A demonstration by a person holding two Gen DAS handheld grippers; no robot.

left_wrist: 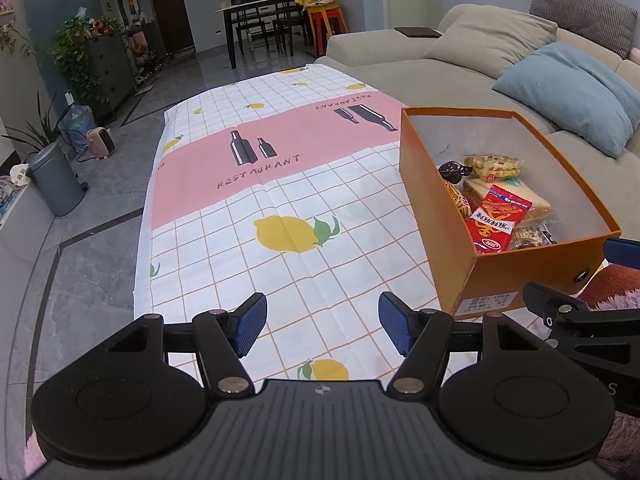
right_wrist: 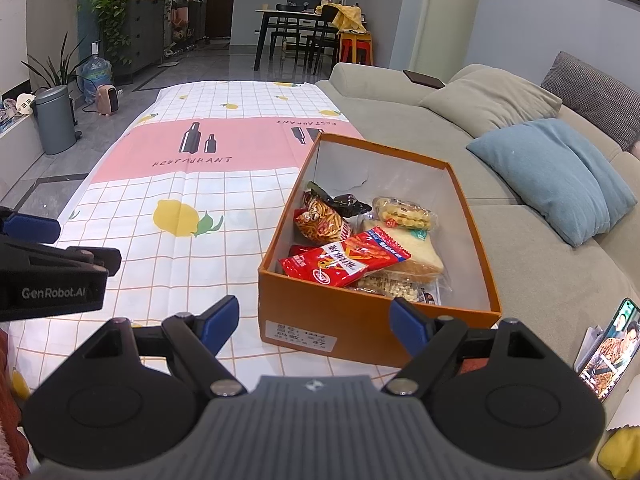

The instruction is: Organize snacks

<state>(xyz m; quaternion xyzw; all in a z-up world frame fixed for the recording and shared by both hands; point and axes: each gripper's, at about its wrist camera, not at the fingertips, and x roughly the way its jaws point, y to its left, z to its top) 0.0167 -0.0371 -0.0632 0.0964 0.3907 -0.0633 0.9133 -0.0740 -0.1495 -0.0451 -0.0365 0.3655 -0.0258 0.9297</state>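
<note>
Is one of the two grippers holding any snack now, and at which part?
Nothing is held. The left gripper and right gripper both have open, empty jaws; the snacks lie in the orange box.

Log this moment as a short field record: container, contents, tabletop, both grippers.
container: orange box, lid off, on the tablecloth
contents: red snack packet on top; sandwich pack, striped crisp bag, yellow puffs bag
tabletop outside box: no loose snacks visible
left gripper: open, holds nothing
right gripper: open, holds nothing, in front of the box
</note>
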